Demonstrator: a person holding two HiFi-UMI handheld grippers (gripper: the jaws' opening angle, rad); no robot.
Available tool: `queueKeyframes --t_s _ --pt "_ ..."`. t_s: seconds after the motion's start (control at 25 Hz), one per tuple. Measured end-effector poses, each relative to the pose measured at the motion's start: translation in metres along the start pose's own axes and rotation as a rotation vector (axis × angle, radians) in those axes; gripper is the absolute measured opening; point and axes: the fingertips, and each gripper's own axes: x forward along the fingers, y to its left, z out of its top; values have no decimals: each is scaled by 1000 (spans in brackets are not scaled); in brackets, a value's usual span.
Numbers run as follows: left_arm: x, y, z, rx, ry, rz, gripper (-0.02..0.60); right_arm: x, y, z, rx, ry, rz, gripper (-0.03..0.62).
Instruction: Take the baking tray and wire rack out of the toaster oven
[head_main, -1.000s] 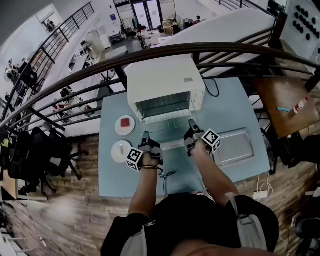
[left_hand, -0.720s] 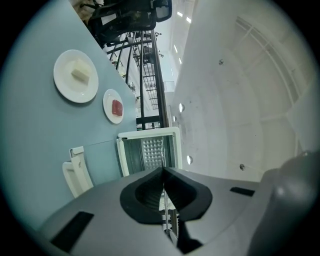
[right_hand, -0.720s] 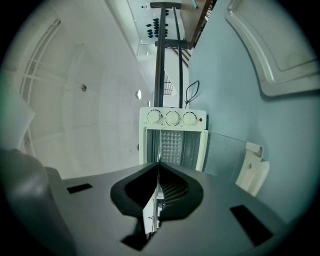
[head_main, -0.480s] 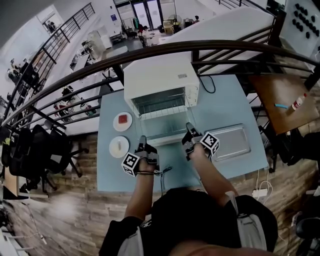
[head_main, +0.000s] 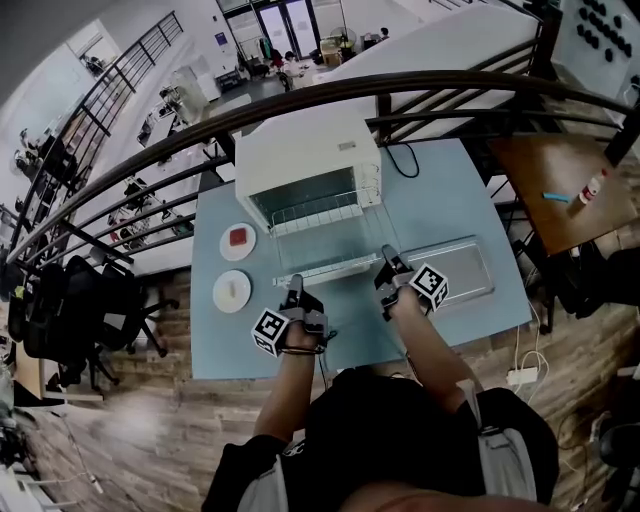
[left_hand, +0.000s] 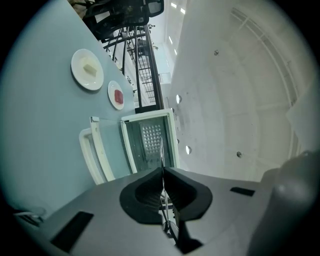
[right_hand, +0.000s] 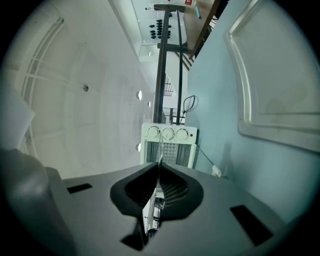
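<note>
The baking tray (head_main: 460, 268) already lies flat on the worktop (head_main: 440, 200), right of the toaster oven (head_main: 305, 155) and clear of its dropped door; what remains is the wire rack (right_hand: 150, 216). Both grippers are clamped on it: the left gripper (head_main: 293, 284) pinches the near edge towards its left end and the right gripper (head_main: 386, 257) pinches the same edge towards its right end; each gripper view shows the thin wires edge-on between jaws that have closed onto them.

The relation that matters is the rack's lie. Its long axis runs left to right between the two grippers, and its body reaches away from them, over the open door, towards the oven mouth on the far side. Both hands sit equally near, so I judge the coming move to be a shared, level draw towards the near edge of the worktop. Whether the rack's far edge has cleared the mouth I cannot tell. The tray fills the right side, so free worktop lies near or left, short of the two plates (head_main: 235, 266).
</note>
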Motion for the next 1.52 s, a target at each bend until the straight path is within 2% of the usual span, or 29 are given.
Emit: queueKeyframes --t_s 0.32,0.68,1.16,1.52 --pt "0 12 -76 21 106 16 18 -52 -24 54 -7 -67 -41 14" --pt "10 6 -162 55 262 1 21 -112 -42 124 -19 -197 -88 14" --pt "7 26 -274 123 512 43 31 -204 -87 195 -37 -361 -220 15" --pt "5 52 -330 162 630 107 41 -242 -125 227 -70 -387 -338 20"
